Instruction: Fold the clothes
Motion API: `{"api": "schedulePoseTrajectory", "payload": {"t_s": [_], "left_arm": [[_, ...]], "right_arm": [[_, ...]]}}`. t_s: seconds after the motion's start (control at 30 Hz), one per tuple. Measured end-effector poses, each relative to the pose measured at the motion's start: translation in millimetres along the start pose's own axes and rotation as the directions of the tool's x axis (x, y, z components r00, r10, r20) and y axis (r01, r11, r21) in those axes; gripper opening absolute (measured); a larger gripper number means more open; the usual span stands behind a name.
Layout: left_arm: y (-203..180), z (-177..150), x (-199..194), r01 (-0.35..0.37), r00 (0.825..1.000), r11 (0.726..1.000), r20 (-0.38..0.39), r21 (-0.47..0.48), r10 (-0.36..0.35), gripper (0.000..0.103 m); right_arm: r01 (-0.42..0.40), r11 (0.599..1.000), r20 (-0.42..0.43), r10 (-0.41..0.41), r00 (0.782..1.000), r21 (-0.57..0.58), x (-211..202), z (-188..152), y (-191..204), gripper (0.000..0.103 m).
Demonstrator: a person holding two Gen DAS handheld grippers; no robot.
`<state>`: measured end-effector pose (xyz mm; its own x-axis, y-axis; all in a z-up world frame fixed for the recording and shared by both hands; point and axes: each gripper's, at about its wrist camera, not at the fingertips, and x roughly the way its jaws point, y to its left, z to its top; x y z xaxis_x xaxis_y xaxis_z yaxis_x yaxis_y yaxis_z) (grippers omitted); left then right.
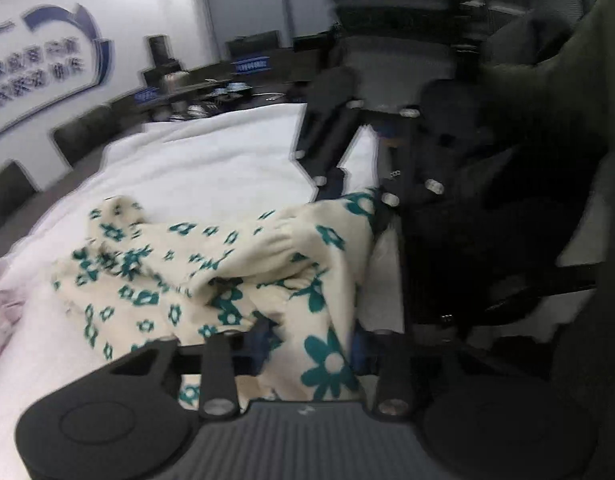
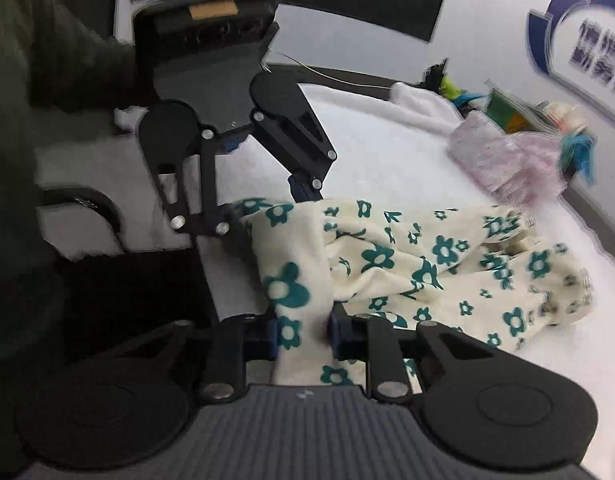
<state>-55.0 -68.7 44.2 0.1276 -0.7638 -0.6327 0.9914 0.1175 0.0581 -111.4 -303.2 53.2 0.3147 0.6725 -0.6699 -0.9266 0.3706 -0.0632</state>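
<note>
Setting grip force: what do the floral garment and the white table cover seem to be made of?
Garment: soft, matte knit or fleece, probably; it bunches in thick rounded folds. Table cover: white, matte cloth, maybe towelling or padding; blur hides the weave.

Blue characters stand on the wall sign [image 1: 47,64] and on small blue placards [image 1: 249,65] on the far desks, all too blurred to read.
</note>
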Motion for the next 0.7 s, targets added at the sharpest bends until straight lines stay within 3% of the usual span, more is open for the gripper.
{"api": "schedulePoseTrajectory", "payload": {"t_s": [0.07, 0.13, 0.17, 0.23, 0.27, 0.3, 0.37, 0.4, 0.43, 0.5, 0.6, 0.67, 0.7], "left_arm": [[28, 11, -5, 0.1, 0.995, 0.993, 0.018, -0.063, -0.099, 0.03], [69, 22, -7, 0.173, 0.984, 0.973, 0.058, -0.152, -0.166, 0.03], [89, 26, -6, 0.188, 0.981, 0.962, 0.079, -0.198, -0.176, 0.03], [131, 25, 2, 0.177, 0.982, 0.925, 0.123, -0.335, -0.143, 0.034], [153, 24, 6, 0.169, 0.982, 0.898, 0.143, -0.405, -0.121, 0.04], [170, 18, 13, 0.161, 0.984, 0.858, 0.145, -0.487, -0.102, 0.047], [197, 1, 24, 0.125, 0.989, 0.759, 0.138, -0.639, -0.047, 0.062], [204, -9, 26, 0.095, 0.991, 0.707, 0.136, -0.701, 0.001, 0.064], [201, -15, 21, 0.078, 0.989, 0.687, 0.145, -0.722, 0.041, 0.064], [186, -22, 5, 0.053, 0.978, 0.677, 0.176, -0.734, 0.114, 0.066], [164, -32, -18, 0.018, 0.95, 0.657, 0.218, -0.754, 0.224, 0.078], [146, -37, -30, -0.003, 0.926, 0.657, 0.245, -0.754, 0.286, 0.085], [133, -37, -29, -0.017, 0.917, 0.679, 0.26, -0.734, 0.304, 0.086]], "right_arm": [[-0.134, 0.988, 0.035, 0.132, 0.991, 0.073, -9, 4, -36, 0.021], [-0.245, 0.96, 0.087, 0.234, 0.968, 0.139, -11, 6, -78, 0.021], [-0.297, 0.94, 0.115, 0.28, 0.953, 0.169, -13, 6, -100, 0.022], [-0.313, 0.921, 0.178, 0.276, 0.945, 0.232, -12, 6, -141, 0.023], [-0.299, 0.913, 0.201, 0.249, 0.947, 0.278, -10, 5, -162, 0.03], [-0.281, 0.902, 0.22, 0.216, 0.951, 0.329, -7, 3, -182, 0.05], [-0.186, 0.872, 0.212, 0.097, 0.972, 0.452, 3, -4, -210, 0.074], [-0.12, 0.855, 0.195, 0.022, 0.981, 0.504, 7, -8, -216, 0.076], [-0.059, 0.841, 0.172, -0.041, 0.984, 0.538, 7, -10, -215, 0.076], [0.054, 0.81, 0.147, -0.171, 0.974, 0.583, -3, -16, -205, 0.076], [0.205, 0.752, 0.161, -0.382, 0.91, 0.627, -35, -27, -178, 0.078], [0.193, 0.691, 0.205, -0.449, 0.869, 0.697, -56, -42, -154, 0.081], [0.157, 0.669, 0.234, -0.456, 0.859, 0.726, -60, -51, -143, 0.082]]}}
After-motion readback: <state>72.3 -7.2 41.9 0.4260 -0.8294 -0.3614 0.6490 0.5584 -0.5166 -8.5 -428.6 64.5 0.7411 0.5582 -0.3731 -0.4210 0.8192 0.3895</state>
